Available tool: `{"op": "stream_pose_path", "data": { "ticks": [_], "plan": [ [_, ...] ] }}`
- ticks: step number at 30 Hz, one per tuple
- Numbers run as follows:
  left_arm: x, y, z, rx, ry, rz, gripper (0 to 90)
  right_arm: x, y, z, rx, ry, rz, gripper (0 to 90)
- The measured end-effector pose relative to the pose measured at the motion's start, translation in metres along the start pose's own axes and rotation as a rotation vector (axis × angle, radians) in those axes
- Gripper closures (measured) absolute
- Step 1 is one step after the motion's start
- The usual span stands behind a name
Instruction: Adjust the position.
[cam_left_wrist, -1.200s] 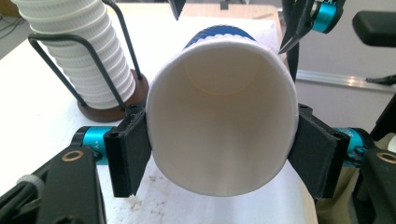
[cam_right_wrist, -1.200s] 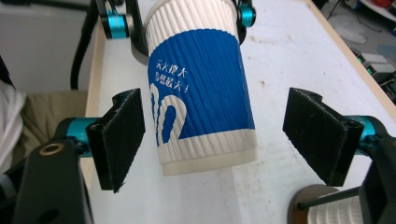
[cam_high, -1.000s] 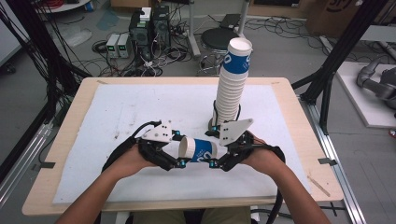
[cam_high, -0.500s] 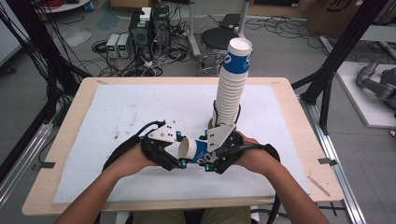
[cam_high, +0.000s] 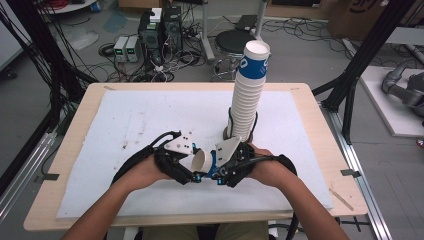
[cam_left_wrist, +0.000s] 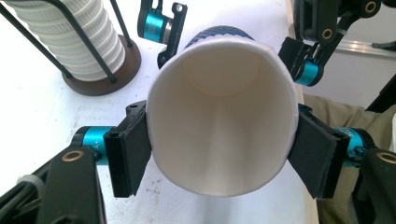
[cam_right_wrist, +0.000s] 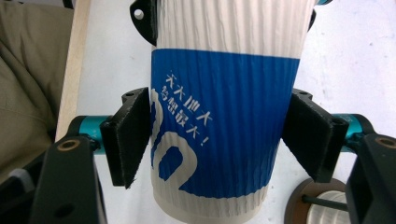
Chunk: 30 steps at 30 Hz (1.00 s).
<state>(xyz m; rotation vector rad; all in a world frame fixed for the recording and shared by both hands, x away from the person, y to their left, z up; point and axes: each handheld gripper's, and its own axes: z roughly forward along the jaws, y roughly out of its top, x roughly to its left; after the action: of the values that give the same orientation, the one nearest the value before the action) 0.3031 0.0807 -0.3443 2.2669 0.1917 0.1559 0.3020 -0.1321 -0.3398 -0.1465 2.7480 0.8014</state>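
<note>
A white ribbed paper cup with a blue printed band lies on its side just above the white-covered wooden counter, caught between two hand-held tools near the counter's front edge. The left tool is clenched on the cup's open end: in the left gripper view its two black pads press the rim from either side, and the round mouth is squeezed slightly out of true. The right tool meets the same cup from the opposite side. In the right gripper view its pads bracket the blue band, with the pad at the left of that view touching the cup wall and the other pad just beside it; whether the right tool is truly grasping or merely closing in cannot be told.

In the high view, the person's left hand and right hand come in from the bottom, with the tools facing each other across the cup. Just behind them, towards the far side of the counter, a tall stack of white paper cups stands upright in a black wire holder on a round brown base.
</note>
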Motion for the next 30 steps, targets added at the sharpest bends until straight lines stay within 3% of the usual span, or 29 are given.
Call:
{"op": "stream_pose_path", "data": {
  "ticks": [3, 9, 12, 15, 17, 21, 26, 30],
  "plan": [
    [0.000, 0.000, 0.001, 0.005, -0.002, -0.004, 27.0, 0.000, 0.000, 0.002, 0.005, -0.002, 0.004, 28.2],
    [0.000, -0.004, 0.003, -0.066, -0.003, -0.018, 20.4, 0.000, -0.002, 0.002, 0.002, 0.004, 0.025, 27.6],
    [-0.001, -0.006, 0.003, -0.126, -0.020, -0.021, 20.1, 0.001, -0.003, 0.004, 0.006, 0.016, 0.051, 28.6],
    [-0.001, -0.006, 0.000, -0.185, -0.012, -0.021, 19.6, 0.004, -0.004, 0.006, 0.009, 0.021, 0.063, 29.0],
    [0.000, -0.007, -0.003, -0.221, -0.002, -0.028, 18.3, 0.003, -0.006, 0.006, -0.018, 0.030, 0.088, 29.2],
    [0.001, -0.011, -0.011, -0.327, 0.018, -0.060, 18.0, 0.000, -0.013, 0.001, -0.088, 0.013, 0.125, 29.5],
    [0.006, -0.020, -0.027, -0.492, 0.063, -0.136, 17.5, -0.001, -0.027, -0.004, -0.138, 0.002, 0.176, 29.6],
    [0.009, -0.028, -0.036, -0.549, 0.097, -0.178, 17.3, -0.001, -0.041, -0.005, -0.202, -0.002, 0.237, 29.6]
  ]
}}
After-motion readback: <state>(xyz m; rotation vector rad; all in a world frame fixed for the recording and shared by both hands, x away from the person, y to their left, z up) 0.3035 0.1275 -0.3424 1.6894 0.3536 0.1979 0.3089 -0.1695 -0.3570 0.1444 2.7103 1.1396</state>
